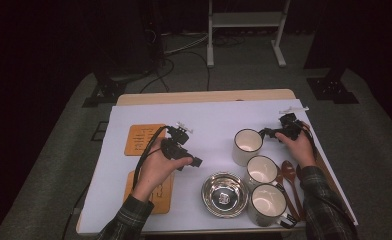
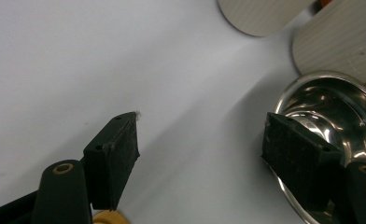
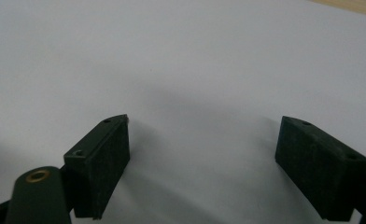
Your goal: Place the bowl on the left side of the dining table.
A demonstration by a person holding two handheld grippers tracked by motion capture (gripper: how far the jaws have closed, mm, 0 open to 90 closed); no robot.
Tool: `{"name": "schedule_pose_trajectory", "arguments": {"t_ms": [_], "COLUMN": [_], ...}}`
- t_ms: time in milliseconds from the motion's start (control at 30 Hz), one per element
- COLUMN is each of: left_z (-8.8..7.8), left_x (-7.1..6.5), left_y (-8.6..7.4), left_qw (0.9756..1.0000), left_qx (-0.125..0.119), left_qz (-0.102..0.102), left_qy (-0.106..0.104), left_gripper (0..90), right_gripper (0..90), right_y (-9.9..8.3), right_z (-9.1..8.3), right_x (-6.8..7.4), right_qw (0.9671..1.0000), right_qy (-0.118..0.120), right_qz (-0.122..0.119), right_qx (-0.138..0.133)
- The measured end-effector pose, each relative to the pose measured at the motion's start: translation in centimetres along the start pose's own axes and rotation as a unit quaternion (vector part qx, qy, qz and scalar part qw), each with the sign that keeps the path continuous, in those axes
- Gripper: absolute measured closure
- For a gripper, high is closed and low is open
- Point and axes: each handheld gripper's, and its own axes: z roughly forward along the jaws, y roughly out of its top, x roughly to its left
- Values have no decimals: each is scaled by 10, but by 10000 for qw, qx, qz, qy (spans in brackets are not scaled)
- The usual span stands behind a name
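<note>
The wooden bench (image 1: 204, 96) is lying under a white sheet (image 1: 209, 120), carrying two orange square mats (image 1: 143, 139) on the far side of the left gripper (image 1: 196, 161) from the round shiny steel bowl (image 1: 224, 194). Three white cylindrical mugs (image 1: 247, 146) are standing in a row just beside the bowl, with brown wooden spoons (image 1: 289, 175) beyond them. The bowl is sitting just beside the left gripper, nearest its one jaw. Both grippers are gaping wide, holding nothing. The right gripper (image 1: 264, 133) is hovering beside the farthest mug, hand curled over it.
</note>
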Motion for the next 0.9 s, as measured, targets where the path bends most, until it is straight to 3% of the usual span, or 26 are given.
{"name": "schedule_pose_trajectory", "arguments": {"t_ms": [367, 900], "left_z": [16, 36], "left_x": [-20, -35], "left_y": [2, 1], "left_qw": [9995, 9983], "left_qx": [155, 336], "left_qz": [215, 384], "left_qy": [-198, -291], "left_gripper": [260, 262], "right_gripper": [161, 161], "right_y": [0, 0], "right_z": [0, 0], "right_x": [0, 0], "right_qw": [10000, 10000], "right_qy": [2, 3], "right_qz": [2, 2], "right_qx": [0, 1]}}
